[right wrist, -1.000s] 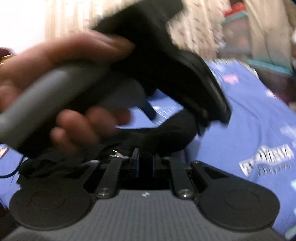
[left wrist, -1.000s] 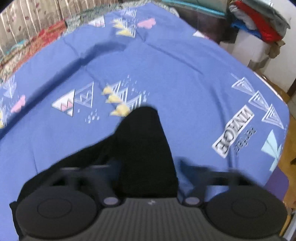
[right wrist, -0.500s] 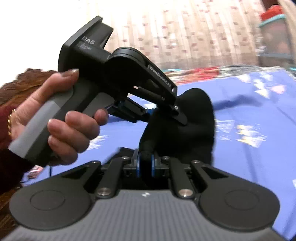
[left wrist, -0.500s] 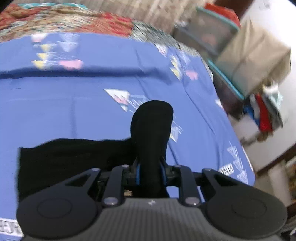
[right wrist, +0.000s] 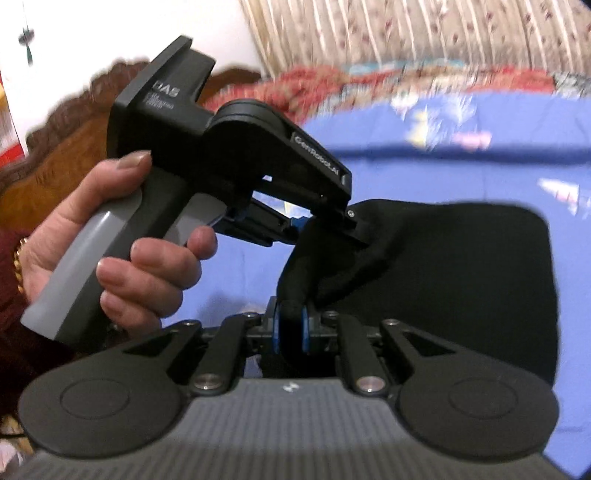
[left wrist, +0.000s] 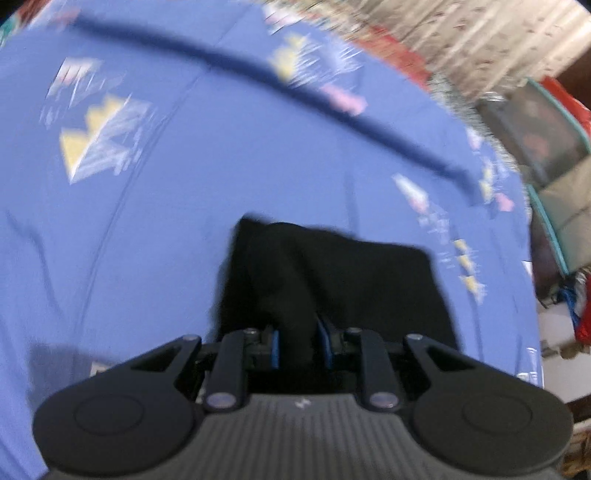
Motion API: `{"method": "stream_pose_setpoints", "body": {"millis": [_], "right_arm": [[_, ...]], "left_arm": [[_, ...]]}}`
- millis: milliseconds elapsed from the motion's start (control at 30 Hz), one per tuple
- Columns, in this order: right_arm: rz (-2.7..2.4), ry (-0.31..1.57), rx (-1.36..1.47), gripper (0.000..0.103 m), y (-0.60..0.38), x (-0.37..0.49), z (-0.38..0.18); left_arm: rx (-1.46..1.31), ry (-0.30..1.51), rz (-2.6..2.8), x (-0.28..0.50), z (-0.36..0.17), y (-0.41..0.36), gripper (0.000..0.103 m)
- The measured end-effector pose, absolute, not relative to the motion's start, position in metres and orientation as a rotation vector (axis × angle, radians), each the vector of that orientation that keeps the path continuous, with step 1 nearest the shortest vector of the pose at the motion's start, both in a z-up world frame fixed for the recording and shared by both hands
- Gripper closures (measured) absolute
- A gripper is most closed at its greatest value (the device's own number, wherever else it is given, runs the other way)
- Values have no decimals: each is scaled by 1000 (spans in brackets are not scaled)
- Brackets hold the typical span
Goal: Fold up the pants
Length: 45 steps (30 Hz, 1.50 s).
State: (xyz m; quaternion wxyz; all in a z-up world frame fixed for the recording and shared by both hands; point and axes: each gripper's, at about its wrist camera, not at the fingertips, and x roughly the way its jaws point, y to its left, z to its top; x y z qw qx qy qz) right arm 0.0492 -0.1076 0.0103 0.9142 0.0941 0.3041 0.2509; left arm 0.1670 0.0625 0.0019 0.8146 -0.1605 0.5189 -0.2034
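Left wrist view, blurred by motion. Blue bedsheet [left wrist: 229, 177] with yellow and white triangle prints fills most of the frame; a dark crease runs across its upper part. Black pants [left wrist: 332, 273] lie bunched on the sheet, low and centre, spreading to the right. The left claw [left wrist: 298, 341] sits narrow, its blue pads pressed on a raised ridge of the black fabric. Its jaws have just been closing, with the pants between them. At the right edge, past the bed: a teal-rimmed storage box [left wrist: 543, 125] and a heap of coloured cloth, too smeared to name.

Right wrist view. At left, a person's hand [right wrist: 122, 240] wraps the grey handle of the left claw's housing; a dark red sleeve [right wrist: 9, 266] and a gold bangle show at the wrist. Behind the hand, a carved wooden headboard [right wrist: 74, 122]. The left claw [right wrist: 303, 223] reaches down and right into a fold of the pants [right wrist: 461, 273]; its tips are buried in the fabric. Below, in the centre, the right claw [right wrist: 291, 328] is narrow, blue pads clamped on a rolled edge of the same black cloth. The pants spread right from both claws as a broad dark panel over the bedsheet [right wrist: 424, 158]. A red patterned blanket [right wrist: 332, 88] and a striped floral curtain [right wrist: 424, 33] close the background.
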Motion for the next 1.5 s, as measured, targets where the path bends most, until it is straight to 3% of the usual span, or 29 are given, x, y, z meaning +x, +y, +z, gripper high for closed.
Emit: {"method": "stream_pose_setpoints", "body": {"millis": [100, 267, 367, 500, 600, 667, 767, 867, 1033, 1233, 1500], "right_arm": [[516, 682, 159, 88, -92, 37, -5], [623, 687, 240, 65, -98, 18, 5], [590, 597, 259, 65, -120, -2, 23], [431, 497, 304, 66, -163, -6, 38], [323, 503, 378, 67, -194, -4, 33], [269, 552, 443, 79, -207, 0, 22], [265, 595, 502, 81, -208, -1, 9], [276, 629, 424, 81, -191, -3, 3], [251, 841, 295, 85, -174, 2, -29], [256, 826, 229, 84, -166, -2, -18], [317, 704, 228, 80, -173, -11, 20]], "left_arm": [[-364, 1121, -412, 168, -18, 68, 83], [-321, 1094, -389, 164, -13, 66, 70], [-282, 1065, -369, 156, -2, 68, 55], [-277, 1028, -437, 130, 10, 75, 44], [-241, 1022, -453, 111, 9, 74, 44], [-239, 1033, -435, 105, 4, 74, 51], [-234, 1053, -410, 98, -7, 73, 68], [-165, 1018, -391, 90, -6, 69, 78], [-64, 983, -367, 80, -5, 63, 73], [4, 967, -331, 75, -4, 58, 63], [30, 958, -318, 72, -3, 54, 63]]}}
